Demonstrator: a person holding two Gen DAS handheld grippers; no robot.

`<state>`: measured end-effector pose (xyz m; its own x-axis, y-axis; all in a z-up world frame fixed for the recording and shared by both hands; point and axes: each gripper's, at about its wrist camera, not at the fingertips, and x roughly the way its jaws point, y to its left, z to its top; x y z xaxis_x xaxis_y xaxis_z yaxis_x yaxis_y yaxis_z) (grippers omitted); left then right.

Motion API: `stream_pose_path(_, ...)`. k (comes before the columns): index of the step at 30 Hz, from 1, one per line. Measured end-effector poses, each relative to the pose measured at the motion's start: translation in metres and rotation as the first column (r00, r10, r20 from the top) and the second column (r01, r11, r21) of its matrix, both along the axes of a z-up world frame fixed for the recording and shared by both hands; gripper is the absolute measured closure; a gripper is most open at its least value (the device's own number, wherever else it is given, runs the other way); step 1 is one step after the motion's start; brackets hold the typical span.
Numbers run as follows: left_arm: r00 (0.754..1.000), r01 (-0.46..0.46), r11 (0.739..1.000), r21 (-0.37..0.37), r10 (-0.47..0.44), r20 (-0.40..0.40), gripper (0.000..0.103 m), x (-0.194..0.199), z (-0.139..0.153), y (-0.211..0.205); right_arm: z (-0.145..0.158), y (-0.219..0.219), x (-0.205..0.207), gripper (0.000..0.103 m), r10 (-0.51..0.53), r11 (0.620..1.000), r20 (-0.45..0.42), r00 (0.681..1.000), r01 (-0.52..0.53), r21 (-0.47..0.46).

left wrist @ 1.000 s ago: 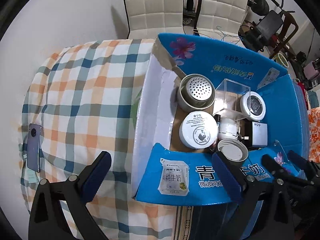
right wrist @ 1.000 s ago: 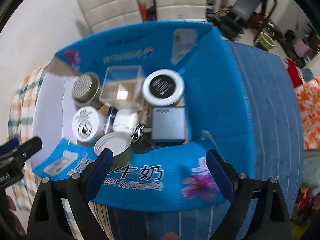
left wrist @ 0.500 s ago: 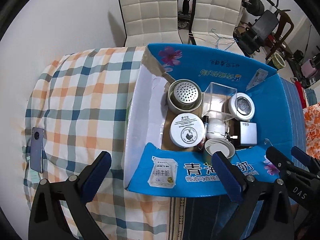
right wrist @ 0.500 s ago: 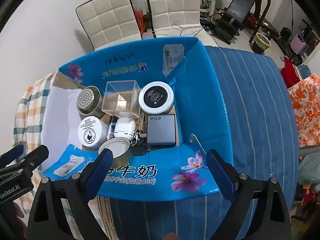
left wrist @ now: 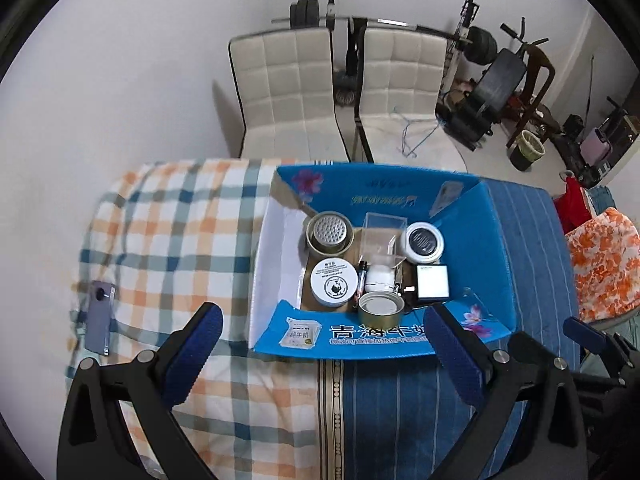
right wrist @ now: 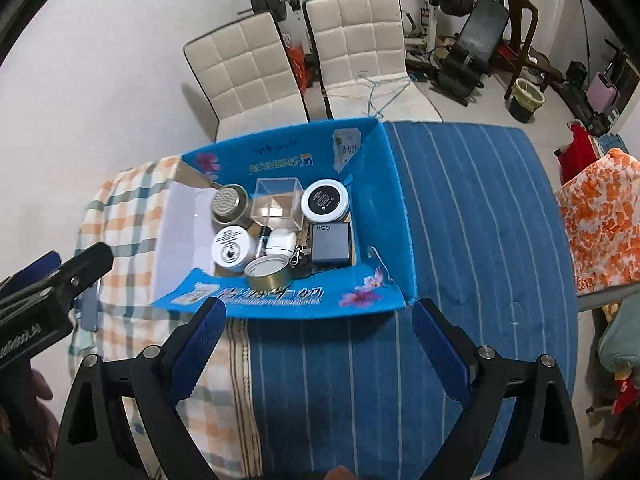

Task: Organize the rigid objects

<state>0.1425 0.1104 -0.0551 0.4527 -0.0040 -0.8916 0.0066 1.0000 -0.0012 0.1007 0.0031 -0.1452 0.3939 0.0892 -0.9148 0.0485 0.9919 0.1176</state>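
Bedspread [left wrist: 168,240], blue box [left wrist: 496,248] of half-hidden tins; both grippers [left wrist: 324,344] [right wrist: 318,330] agape, empty.

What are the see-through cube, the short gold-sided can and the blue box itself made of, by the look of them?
The clear cube looks like hard acrylic or similar plastic: transparent walls, sharp edges. The gold can looks like metal: shiny brassy side and a pale, dull top. The blue box looks like printed cardboard: brown torn edge, folded flaps.
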Motion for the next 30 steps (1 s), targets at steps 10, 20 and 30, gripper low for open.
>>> stream_pose_path(10, 0.999, 0.015, 0.999, -0.035, -0.013, 0.052, 0.000, -0.043, 0.049, -0.006, 0.070, -0.004, -0.048, 0.005, 0.014, 1.000, 0.080, 0.997, -0.015, 0.003)
stream_pose_path(20, 0.994, -0.014, 0.999, -0.029, 0.017, 0.110, 0.000, -0.068, 0.074, -0.006, 0.102, -0.004, -0.064, 0.005, 0.023, 0.999, 0.151, 0.988, -0.015, -0.052)
stream_pose_path(30, 0.989, -0.044, 0.999, -0.025, 0.047, 0.140, 0.000, -0.078, 0.083, -0.004, 0.115, -0.004, -0.062, 0.005, 0.020, 0.996, 0.183, 0.983, -0.004, -0.087)
